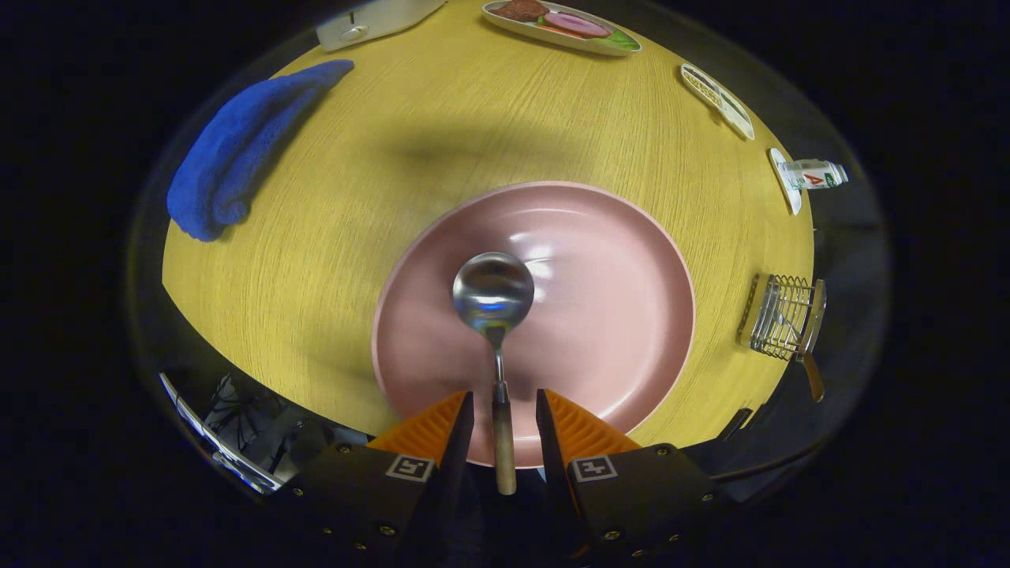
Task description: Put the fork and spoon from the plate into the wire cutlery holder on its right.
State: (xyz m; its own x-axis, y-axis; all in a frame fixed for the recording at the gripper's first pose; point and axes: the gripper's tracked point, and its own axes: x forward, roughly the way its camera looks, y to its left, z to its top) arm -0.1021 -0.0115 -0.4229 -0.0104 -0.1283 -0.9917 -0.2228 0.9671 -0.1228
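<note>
A metal spoon [493, 293] with a wooden handle lies on the pink plate [623, 315], its bowl near the plate's middle. Its handle points back over the plate's near rim and runs between my fingers. My gripper [505, 418] is open, with a finger on each side of the handle and a small gap on both sides. To the right of the plate, at the table's edge, stands the wire cutlery holder [781, 315]. A wooden-handled utensil [813, 377] sticks out of it; its head is too small to make out.
A crumpled blue cloth [237, 150] lies on the wooden table [379, 158] beyond the plate to the left. At the far edge are a white device [371, 20] and a tray of food [564, 25]. Two small dishes [718, 99] and a bottle [817, 175] line the right edge.
</note>
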